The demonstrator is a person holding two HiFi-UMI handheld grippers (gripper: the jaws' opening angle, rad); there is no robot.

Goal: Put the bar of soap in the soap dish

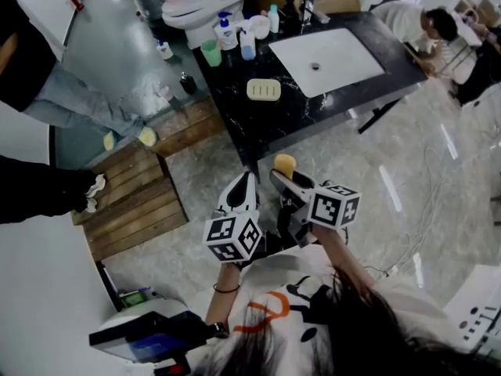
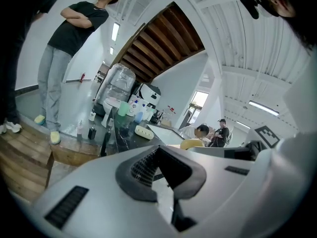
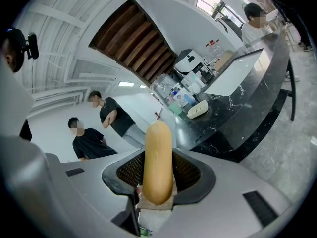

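Note:
A yellow bar of soap (image 3: 158,162) stands on edge between the jaws of my right gripper (image 3: 158,175), which is shut on it. From the head view the soap (image 1: 285,164) shows at the right gripper (image 1: 286,177) tip, in the air short of the black counter (image 1: 313,108). The cream soap dish (image 1: 264,89) lies on that counter left of the white basin (image 1: 327,59); it also shows as soap dish (image 3: 198,109) and soap dish (image 2: 144,132). My left gripper (image 1: 241,189) hangs beside the right one, jaws together on nothing; left gripper (image 2: 163,175).
Bottles and a green cup (image 1: 211,52) crowd the counter's back left. A toilet (image 1: 196,2) stands behind. A wooden platform (image 1: 141,186) lies on the floor at left, where a person (image 1: 70,104) stands. Another person (image 1: 438,30) sits at the far right.

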